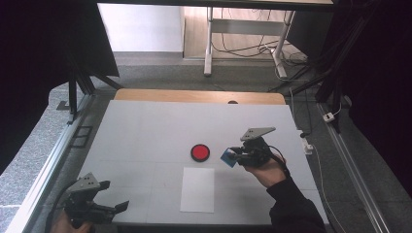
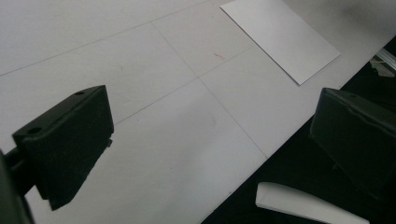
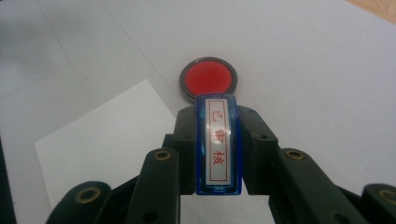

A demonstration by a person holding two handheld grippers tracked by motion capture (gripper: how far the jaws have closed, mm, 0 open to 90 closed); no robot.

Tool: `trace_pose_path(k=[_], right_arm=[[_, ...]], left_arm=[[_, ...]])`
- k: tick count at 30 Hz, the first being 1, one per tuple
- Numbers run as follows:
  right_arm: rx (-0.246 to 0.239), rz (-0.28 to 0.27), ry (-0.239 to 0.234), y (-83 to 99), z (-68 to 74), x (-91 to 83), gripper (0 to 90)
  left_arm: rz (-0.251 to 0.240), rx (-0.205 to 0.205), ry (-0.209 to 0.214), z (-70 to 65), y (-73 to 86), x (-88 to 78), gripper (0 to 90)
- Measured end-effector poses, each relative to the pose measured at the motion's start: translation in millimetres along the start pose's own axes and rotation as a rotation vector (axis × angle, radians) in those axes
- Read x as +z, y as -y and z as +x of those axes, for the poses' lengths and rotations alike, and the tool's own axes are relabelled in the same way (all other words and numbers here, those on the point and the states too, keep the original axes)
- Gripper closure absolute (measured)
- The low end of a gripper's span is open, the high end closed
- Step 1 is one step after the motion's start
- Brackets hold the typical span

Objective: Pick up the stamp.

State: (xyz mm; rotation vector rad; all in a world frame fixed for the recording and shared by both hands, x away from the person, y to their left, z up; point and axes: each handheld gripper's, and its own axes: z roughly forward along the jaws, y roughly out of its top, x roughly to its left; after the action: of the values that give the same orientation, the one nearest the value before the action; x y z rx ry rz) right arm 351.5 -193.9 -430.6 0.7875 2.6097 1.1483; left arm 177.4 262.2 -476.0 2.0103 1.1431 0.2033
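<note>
Two black jaws of the right gripper [image 3: 218,154] are pinched on a narrow blue plastic stamp [image 3: 218,145], one pad flat against each long side; its white label with red characters in a red frame faces the right gripper view. In the high view the right gripper [image 1: 232,156] holds the stamp [image 1: 227,158] in the air, above the bench and just to the right of the round red ink pad [image 1: 199,152] in its dark rim. From the right gripper view the ink pad [image 3: 208,78] lies straight beyond the tip of the stamp. A blank white rectangular sheet of paper [image 1: 197,189] lies flat on the pale grey bench [image 1: 145,131], just on the person's side of the ink pad and apart from it. The left gripper [image 1: 114,208] is well apart from the ink pad, at the near left corner of the bench, with its jaws spread wide and nothing between them; in the left gripper view [image 2: 205,140] bare bench surface shows between them and a corner of the paper [image 2: 285,37] lies farther off.
</note>
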Motion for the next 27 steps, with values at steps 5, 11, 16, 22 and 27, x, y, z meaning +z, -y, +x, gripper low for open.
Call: trace_pose_path(k=[5, 11, 16, 22, 27], right_arm=[[-0.015, -0.011, -0.026, -3.6, 6.7, -0.7, 71.2], [-0.038, -0.021, -0.065, -8.1, 16.7, -0.3, 71.2], [-0.058, -0.027, -0.078, -11.0, 23.3, 0.1, 71.2], [-0.071, -0.040, -0.107, -14.2, 32.1, 1.9, 71.2], [-0.092, -0.044, -0.132, -17.8, 41.6, 3.0, 71.2]], left_arm=[[-0.005, -0.007, 0.008, 0.9, 0.4, -0.4, 0.4], [-0.004, -0.003, 0.009, 0.7, 0.4, -0.3, 0.6], [0.001, 0.016, 0.004, -1.7, 0.0, 0.3, 0.8], [0.006, 0.031, -0.001, -3.2, -0.2, 1.0, 0.4], [0.008, 0.028, 0.001, -2.8, -0.2, 1.0, 0.1]])
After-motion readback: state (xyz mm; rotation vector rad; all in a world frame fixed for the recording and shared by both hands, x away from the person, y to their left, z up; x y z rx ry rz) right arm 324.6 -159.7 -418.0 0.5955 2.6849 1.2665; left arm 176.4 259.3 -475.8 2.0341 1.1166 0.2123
